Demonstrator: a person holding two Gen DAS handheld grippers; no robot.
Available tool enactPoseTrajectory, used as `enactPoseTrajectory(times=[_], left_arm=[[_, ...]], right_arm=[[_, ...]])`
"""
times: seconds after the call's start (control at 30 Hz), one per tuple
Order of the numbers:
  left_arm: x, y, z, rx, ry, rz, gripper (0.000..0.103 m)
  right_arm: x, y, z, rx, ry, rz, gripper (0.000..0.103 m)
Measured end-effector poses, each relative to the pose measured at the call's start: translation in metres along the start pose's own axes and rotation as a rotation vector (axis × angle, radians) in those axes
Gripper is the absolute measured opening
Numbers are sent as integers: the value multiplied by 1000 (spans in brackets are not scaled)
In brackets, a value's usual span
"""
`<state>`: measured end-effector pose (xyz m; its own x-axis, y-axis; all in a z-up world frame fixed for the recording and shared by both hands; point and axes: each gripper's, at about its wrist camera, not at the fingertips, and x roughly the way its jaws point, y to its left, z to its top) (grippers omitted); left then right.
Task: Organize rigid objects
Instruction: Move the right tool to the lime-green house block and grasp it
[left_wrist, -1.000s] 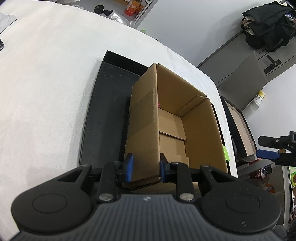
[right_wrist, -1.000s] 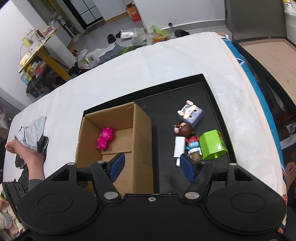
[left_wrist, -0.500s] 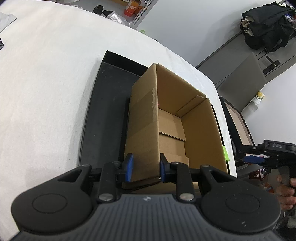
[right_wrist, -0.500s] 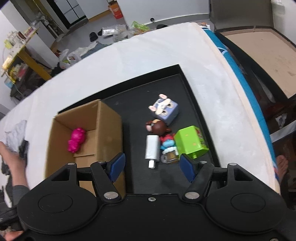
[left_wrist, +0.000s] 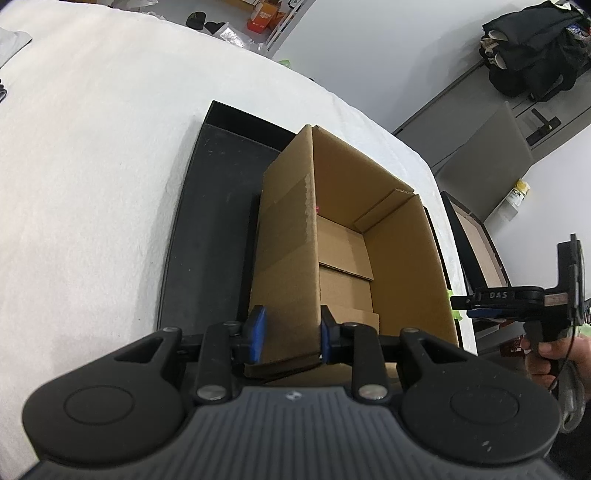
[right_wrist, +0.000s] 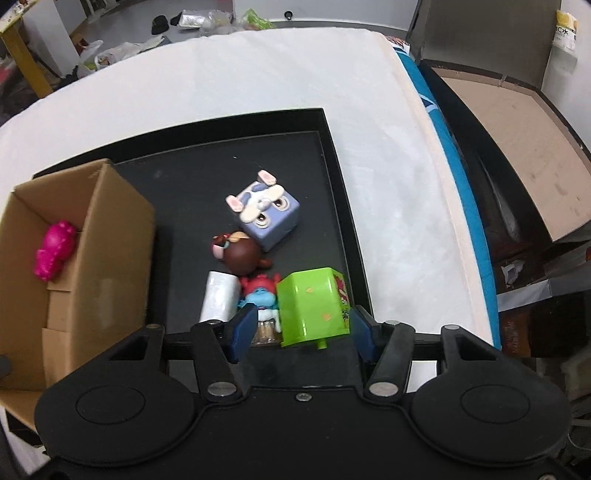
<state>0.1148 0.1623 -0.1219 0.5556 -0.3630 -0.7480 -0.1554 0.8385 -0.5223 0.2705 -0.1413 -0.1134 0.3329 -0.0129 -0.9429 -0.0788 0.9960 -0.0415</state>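
A brown cardboard box (left_wrist: 354, 240) stands open-topped on a black tray (left_wrist: 207, 229). My left gripper (left_wrist: 290, 332) is shut on the box's near wall. In the right wrist view the same box (right_wrist: 74, 266) holds a pink toy (right_wrist: 53, 251). On the tray (right_wrist: 258, 125) lie a green box (right_wrist: 314, 306), a blue-and-red figure (right_wrist: 260, 291), a white cylinder (right_wrist: 219, 297), a brown-headed doll (right_wrist: 240, 253) and a lavender bunny cube (right_wrist: 264, 210). My right gripper (right_wrist: 303, 330) hangs over the green box, jaws closing, pads either side and apart from it.
The tray sits on a white padded surface (right_wrist: 258, 66). A blue edge (right_wrist: 454, 155) and a dark case with a brown panel (right_wrist: 517, 147) lie right of it. Clutter covers the floor beyond (right_wrist: 122, 48). In the left wrist view a hand (left_wrist: 554, 354) holds the right gripper's handle.
My right gripper has dropped toward the toys and swung right, from over the box edge to over the green box, its jaws narrower. The left gripper stays put on the box wall.
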Motion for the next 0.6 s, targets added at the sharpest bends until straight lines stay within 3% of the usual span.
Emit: enactPoseTrajectory(times=[0.6], left_arm=[[0,1,0,0,-3,-4,27]], right_arm=[[36,23,-6,-206,37,-152,52]])
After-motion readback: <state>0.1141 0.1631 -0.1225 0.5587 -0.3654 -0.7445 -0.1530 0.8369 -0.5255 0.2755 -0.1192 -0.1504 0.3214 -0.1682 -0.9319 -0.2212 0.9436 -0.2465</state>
